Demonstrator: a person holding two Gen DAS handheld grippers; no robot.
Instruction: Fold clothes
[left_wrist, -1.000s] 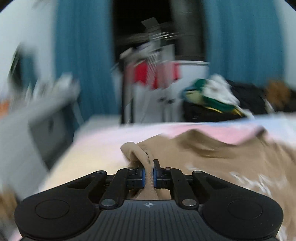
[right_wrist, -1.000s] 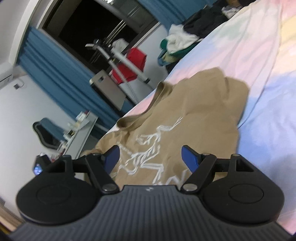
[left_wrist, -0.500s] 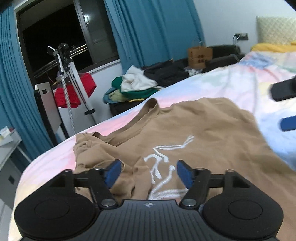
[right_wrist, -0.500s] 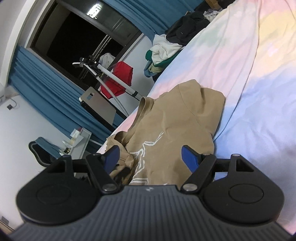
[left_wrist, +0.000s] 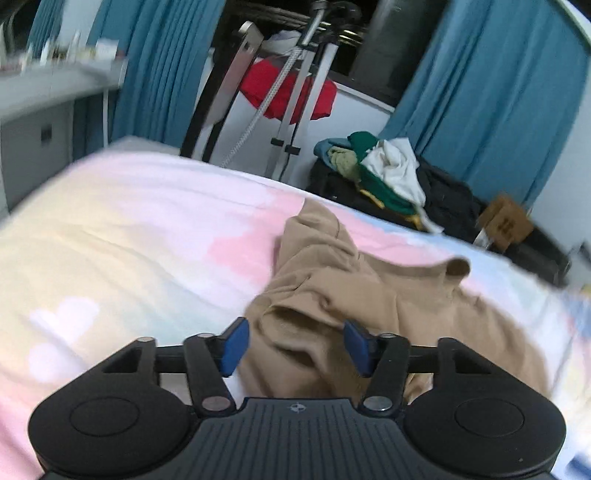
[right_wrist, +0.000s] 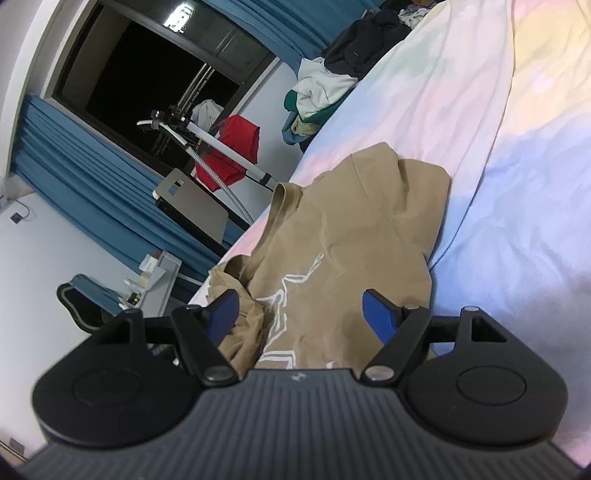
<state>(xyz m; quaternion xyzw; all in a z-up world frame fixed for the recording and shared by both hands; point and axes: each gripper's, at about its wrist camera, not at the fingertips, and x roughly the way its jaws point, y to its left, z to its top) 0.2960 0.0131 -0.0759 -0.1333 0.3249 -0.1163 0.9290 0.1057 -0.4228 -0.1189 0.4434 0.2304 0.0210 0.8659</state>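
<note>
A tan T-shirt (left_wrist: 351, 291) with a white print lies rumpled on the pastel bed sheet (left_wrist: 122, 236). My left gripper (left_wrist: 295, 345) is open and empty, its blue pads on either side of a bunched sleeve fold just in front. In the right wrist view the same shirt (right_wrist: 343, 251) lies chest up with its collar toward the window. My right gripper (right_wrist: 303, 314) is open and empty, hovering over the shirt's printed lower part.
A pile of clothes (left_wrist: 384, 173) sits on a dark sofa beyond the bed's far edge. A garment steamer stand with a red cloth (left_wrist: 288, 88) stands by the window. A grey desk (left_wrist: 40, 110) is at the left. A cardboard box (left_wrist: 506, 221) stands at the right.
My left gripper, shut on shirt fabric a second ago, has opened and let it go, then swung left toward the sleeve. My right gripper stayed open and drew back a little.
</note>
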